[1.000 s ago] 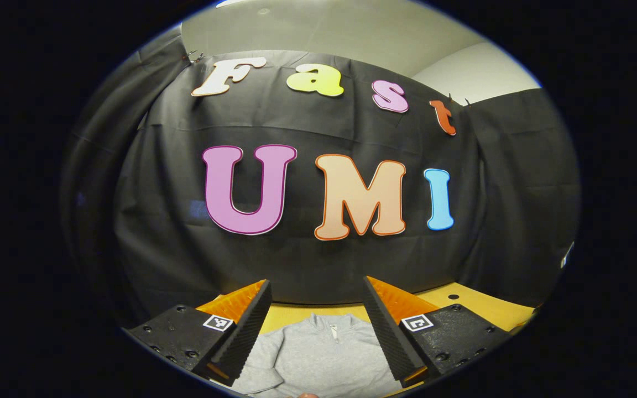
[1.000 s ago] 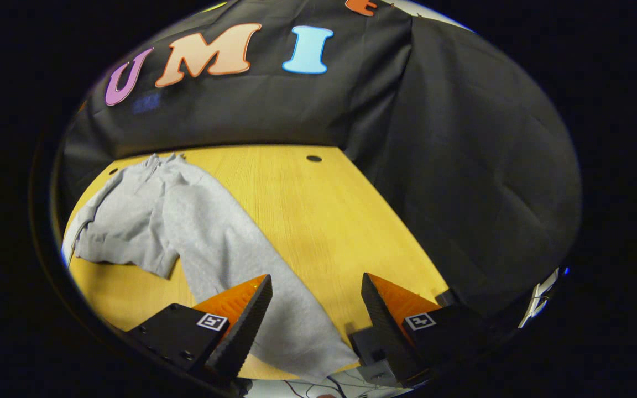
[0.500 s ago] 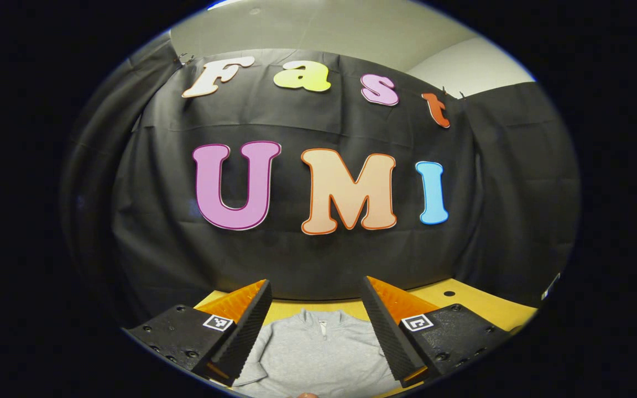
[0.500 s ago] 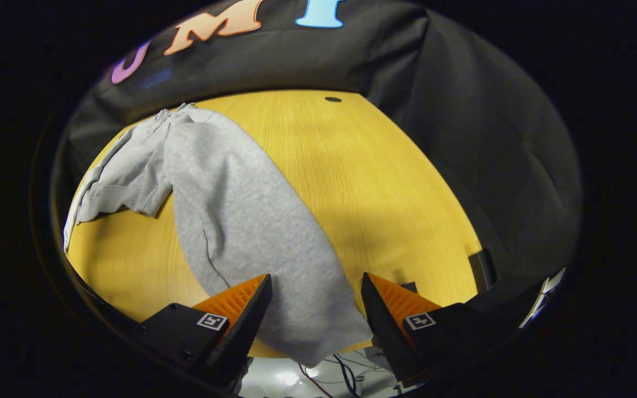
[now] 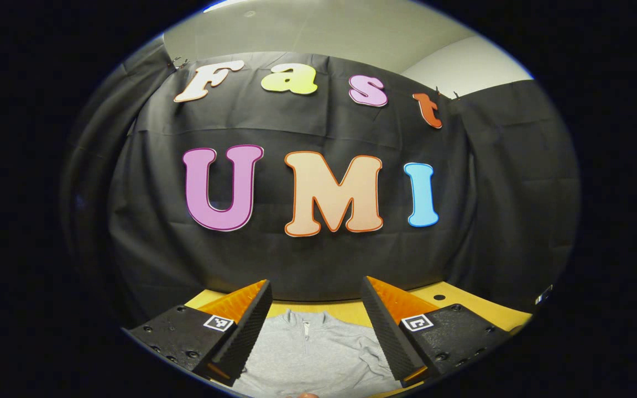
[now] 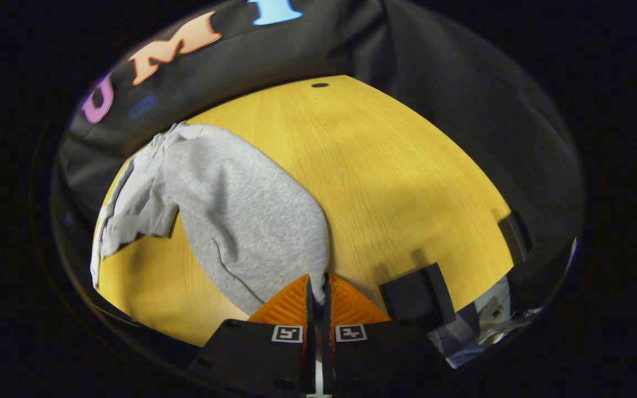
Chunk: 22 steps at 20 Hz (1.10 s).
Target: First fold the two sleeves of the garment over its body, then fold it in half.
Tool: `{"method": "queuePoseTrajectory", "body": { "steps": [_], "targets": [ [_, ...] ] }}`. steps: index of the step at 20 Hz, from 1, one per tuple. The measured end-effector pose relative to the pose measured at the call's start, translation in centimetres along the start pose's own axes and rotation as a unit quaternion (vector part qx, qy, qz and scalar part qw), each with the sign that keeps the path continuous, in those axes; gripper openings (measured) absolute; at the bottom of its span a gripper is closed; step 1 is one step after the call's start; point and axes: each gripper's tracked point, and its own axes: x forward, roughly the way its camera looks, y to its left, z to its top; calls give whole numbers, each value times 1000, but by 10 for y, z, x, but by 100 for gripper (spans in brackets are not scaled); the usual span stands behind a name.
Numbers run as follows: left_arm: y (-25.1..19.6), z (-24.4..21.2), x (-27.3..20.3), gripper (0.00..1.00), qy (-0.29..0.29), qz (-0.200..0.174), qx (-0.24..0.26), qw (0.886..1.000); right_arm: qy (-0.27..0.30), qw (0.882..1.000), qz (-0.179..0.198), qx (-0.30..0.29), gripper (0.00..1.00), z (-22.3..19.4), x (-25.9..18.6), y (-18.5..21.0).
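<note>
A grey zip-neck garment (image 6: 241, 210) lies on the yellow wooden table (image 6: 396, 166). Its collar points to the booth wall, and one long grey part runs to the near edge. My right gripper (image 6: 318, 282) is shut on the end of that part, with both fingers pinching the cloth. A shorter grey flap (image 6: 130, 215) lies to the left. In the left gripper view the garment's collar and chest (image 5: 318, 354) show low between the fingers. There my left gripper (image 5: 317, 290) stands open above it, holding nothing.
A black block (image 6: 418, 296) sits at the table's near right edge, close to my right gripper. A small round hole (image 6: 319, 85) marks the tabletop by the wall. Bare yellow wood spreads to the right of the garment.
My right gripper dropped toward the long grey part near the table's edge and shut on its end. The left gripper stayed open and drifted slightly.
</note>
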Motion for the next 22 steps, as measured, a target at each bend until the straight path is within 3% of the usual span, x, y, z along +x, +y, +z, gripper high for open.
{"method": "queuePoseTrajectory", "body": {
  "steps": [2, 6, 10, 22],
  "targets": [
    [8, -3, 2, 94, 3, 0, 1, 1000, 7, 999, 1, 44, 2, 2, -1, 1],
    [42, 1, -2, 93, -1, 12, -6, 1000, -11, 996, 12, 89, 3, 24, -9, 18],
    [79, -4, -8, 92, 5, 30, -8, 1000, -43, 989, 43, 134, 3, 66, -18, 55],
    [196, 5, -47, 92, -4, 126, 8, 992, -99, 985, 120, 71, 3, 171, -21, 195]
  ]
}}
